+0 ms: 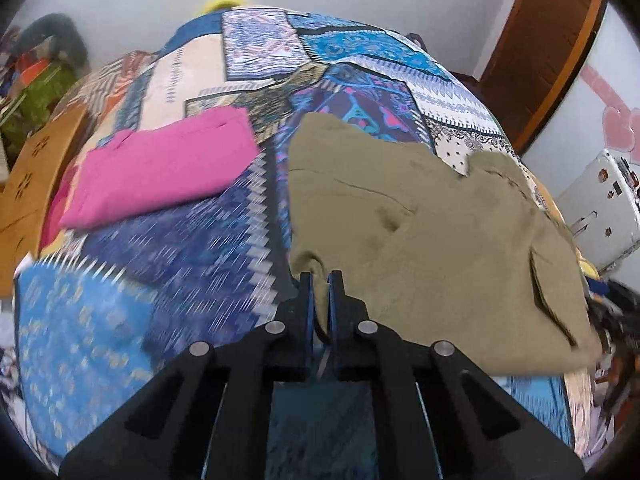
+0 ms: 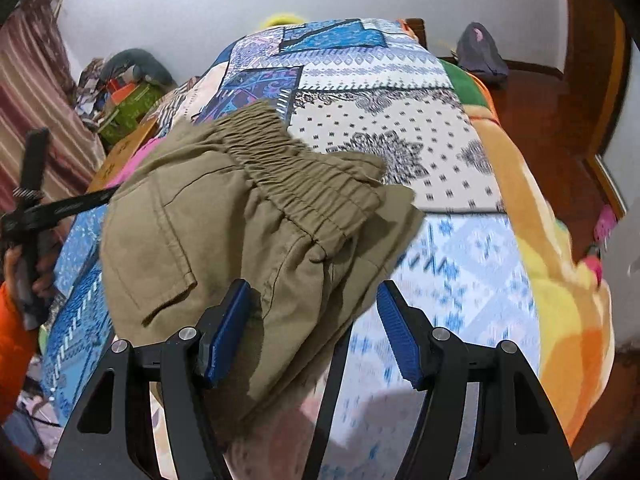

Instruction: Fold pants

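My left claw: jaws pressed together, pinching near edge of olive pants. My right claw: jaws spread, pants' near corner lying between blue pads, not gripped. Pants: khaki-olive, folded, elastic waistband gathered, patch pocket up, resting on patchwork bedspread. Farther left: folded pink garment. No legible writing.
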Action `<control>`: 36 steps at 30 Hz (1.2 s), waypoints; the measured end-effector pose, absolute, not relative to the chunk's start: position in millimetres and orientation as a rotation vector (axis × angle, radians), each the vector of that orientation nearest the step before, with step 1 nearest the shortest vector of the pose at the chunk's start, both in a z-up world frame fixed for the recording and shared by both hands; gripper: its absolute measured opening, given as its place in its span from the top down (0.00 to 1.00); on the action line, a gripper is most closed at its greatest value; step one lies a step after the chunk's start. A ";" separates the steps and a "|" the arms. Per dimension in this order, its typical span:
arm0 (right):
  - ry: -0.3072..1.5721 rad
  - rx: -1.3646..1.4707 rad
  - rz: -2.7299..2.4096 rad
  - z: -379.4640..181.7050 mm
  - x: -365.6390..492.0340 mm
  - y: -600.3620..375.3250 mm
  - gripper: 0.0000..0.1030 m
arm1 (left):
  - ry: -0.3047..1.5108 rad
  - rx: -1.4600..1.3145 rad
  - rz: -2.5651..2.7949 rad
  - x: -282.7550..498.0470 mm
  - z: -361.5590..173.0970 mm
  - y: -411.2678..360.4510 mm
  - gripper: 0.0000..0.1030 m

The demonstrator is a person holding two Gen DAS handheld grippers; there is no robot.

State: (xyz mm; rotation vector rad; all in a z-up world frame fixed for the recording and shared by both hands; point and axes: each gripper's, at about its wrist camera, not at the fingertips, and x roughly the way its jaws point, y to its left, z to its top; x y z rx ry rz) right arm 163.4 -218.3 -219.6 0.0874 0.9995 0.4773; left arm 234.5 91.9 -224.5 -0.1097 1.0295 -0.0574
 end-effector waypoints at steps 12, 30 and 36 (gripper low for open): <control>0.982 -0.004 0.524 -216.4 201.0 -193.4 0.44 | 1.017 -0.114 0.021 159.4 -216.4 96.5 0.92; 1.021 -0.027 0.556 -221.9 221.5 -173.2 0.41 | 1.013 -0.124 0.038 218.7 -227.9 130.1 0.48; 1.070 0.028 0.609 -235.5 236.7 -179.9 0.41 | 1.033 -0.127 -0.005 226.9 -243.6 121.7 0.47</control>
